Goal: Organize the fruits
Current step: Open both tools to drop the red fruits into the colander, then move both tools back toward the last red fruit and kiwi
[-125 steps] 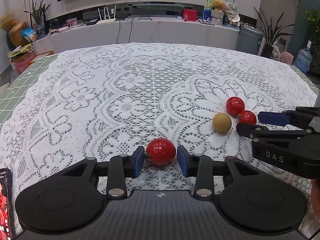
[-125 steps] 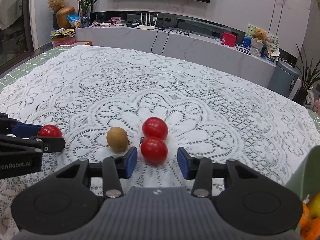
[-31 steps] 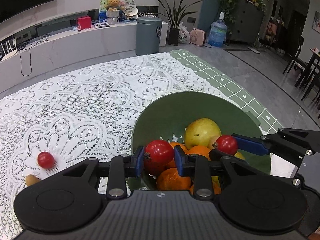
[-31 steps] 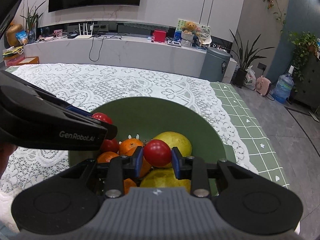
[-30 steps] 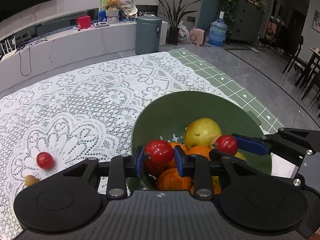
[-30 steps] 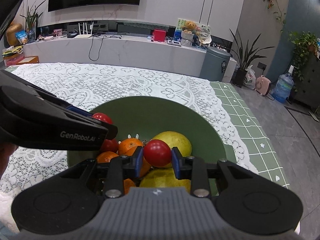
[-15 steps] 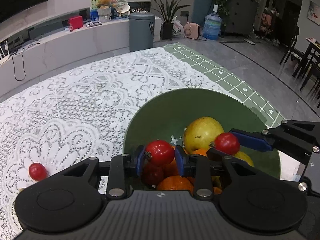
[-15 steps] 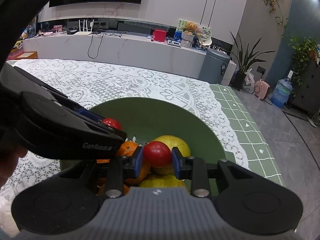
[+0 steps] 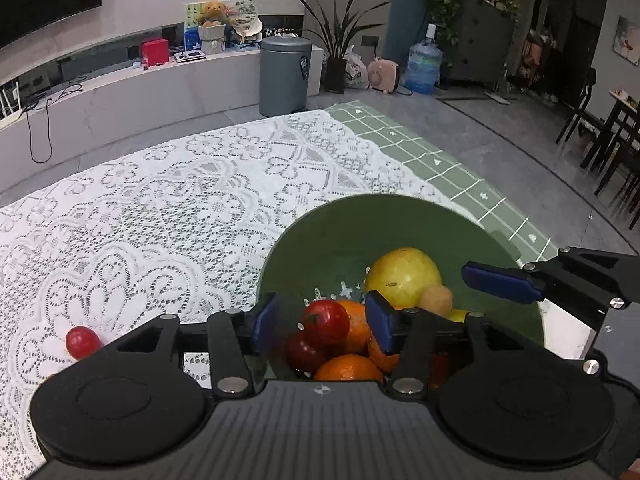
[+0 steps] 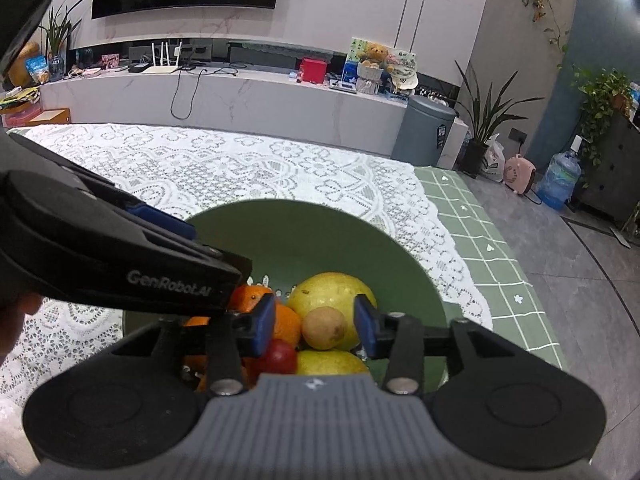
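- Bowl [image 9: 320, 236], green, on lace-covered worktop [image 9: 160, 208]; rim just beside green checked cloth [image 9: 440, 160].
- Heaped inside: yellow-green pear [image 9: 402, 276], small brown kiwi [image 9: 436, 300] touching it, oranges [image 9: 348, 366], two red tomatoes.
- Upper tomato [image 9: 326, 322] sat atop an orange, between the pads of the left tongs [image 9: 322, 322] but clear of both; darker tomato [image 9: 304, 350] just below it.
- Left tongs spread wide, gripping nothing, poised over bowl's near edge.
- Right tongs [image 10: 314, 326] likewise parted and empty, over the pile; kiwi [image 10: 324, 328] and pear [image 10: 332, 292] seen in the gap, touching neither pad.
- Red tomato [image 10: 280, 356] low by the left pad of the right tongs, nestled against a second yellow fruit [image 10: 332, 362].
- One red tomato [image 9: 82, 342] left out on the lace, well apart from bowl.
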`<state>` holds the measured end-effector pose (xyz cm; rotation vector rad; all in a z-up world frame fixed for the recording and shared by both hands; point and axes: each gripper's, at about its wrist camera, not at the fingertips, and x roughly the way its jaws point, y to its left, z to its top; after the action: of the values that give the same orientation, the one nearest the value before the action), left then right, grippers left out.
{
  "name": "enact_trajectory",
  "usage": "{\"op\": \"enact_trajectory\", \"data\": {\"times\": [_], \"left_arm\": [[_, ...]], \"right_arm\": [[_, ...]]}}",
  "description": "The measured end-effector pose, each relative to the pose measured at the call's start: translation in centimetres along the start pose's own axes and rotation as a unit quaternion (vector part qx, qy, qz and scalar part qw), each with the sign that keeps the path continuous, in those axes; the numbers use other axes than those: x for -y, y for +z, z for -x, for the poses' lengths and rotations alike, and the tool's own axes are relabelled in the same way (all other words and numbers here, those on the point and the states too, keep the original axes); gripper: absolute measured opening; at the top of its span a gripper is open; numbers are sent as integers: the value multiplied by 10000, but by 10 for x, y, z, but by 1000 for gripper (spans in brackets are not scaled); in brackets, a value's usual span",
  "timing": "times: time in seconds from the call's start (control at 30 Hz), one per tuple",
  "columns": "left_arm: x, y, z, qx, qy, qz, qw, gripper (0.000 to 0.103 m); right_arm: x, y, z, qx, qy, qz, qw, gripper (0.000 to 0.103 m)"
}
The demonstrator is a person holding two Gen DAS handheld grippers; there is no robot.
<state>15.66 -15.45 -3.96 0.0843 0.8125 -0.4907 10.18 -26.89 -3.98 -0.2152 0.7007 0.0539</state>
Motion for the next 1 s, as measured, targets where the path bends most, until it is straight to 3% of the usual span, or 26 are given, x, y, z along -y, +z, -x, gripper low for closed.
{"op": "enact_trajectory", "data": {"times": [0.07,0.2,0.3,0.43,0.5,1.0], "left_arm": [[-3,1,7,78,-16,94,9999,60],[-6,2,20,228,-6,256,9994,67],[-9,1,30,310,-38,361,9989,67],[-14,-1,42,420,-81,512,9978,67],[-18,-3,50,503,-55,573,9971,67],[-60,-42,95,808,516,1076,9896,67]], "right_arm": [[2,0,3,53,-19,-64,10000,58],[4,1,10,115,0,-170,9998,61],[4,3,15,185,-25,-245,9995,74],[3,3,22,259,-19,-361,9990,78],[2,3,26,298,-2,-436,9986,85],[-46,-4,47,389,527,-369,9972,95]]}}
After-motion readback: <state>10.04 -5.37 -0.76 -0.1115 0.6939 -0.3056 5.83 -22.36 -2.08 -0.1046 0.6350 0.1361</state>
